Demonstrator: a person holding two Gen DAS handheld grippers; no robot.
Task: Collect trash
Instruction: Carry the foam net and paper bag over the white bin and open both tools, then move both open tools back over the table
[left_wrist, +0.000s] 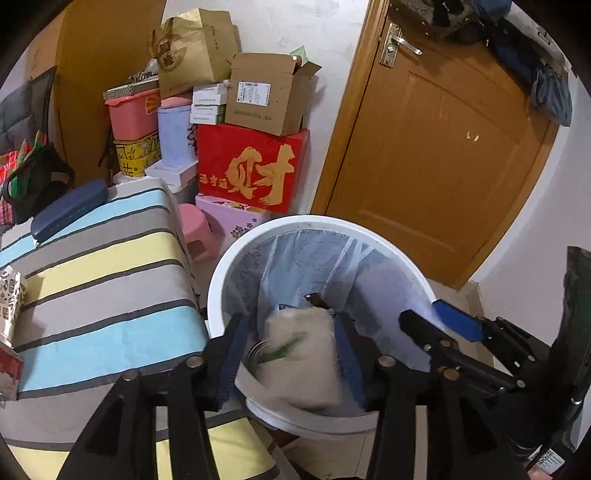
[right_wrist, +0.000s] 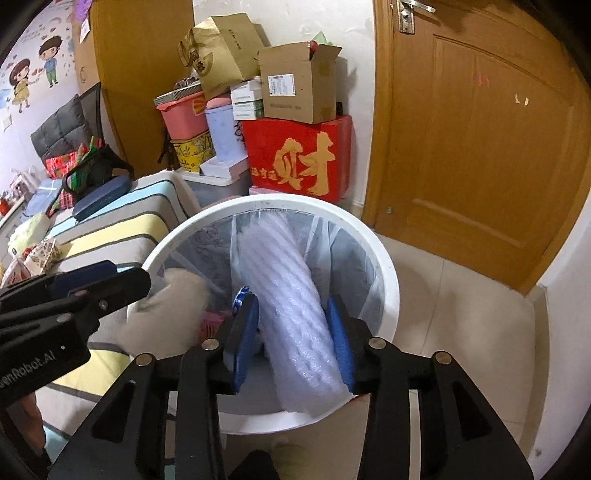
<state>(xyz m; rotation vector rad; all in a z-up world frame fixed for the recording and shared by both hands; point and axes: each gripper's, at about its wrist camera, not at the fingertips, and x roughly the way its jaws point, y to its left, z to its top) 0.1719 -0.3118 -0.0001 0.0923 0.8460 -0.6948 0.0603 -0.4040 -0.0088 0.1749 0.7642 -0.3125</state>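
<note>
Hanging blurred over the white bin (left_wrist: 221, 273), a beige packet (left_wrist: 299, 354) sits between the left gripper (left_wrist: 291, 354)'s spread fingers; the right gripper (right_wrist: 295, 339)'s parted fingers flank a bubble-wrap roll (right_wrist: 291, 295).

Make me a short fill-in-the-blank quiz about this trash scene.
1. The bin has a ___ rim.
2. A roll of ___ wrap lies between the right tool's fingers.
3. The box with the gold character, behind the bin, is ___.
Missing words: white; bubble; red.

Home bedroom: striped bed (left_wrist: 103, 266), stacked boxes (left_wrist: 255, 162)
</note>
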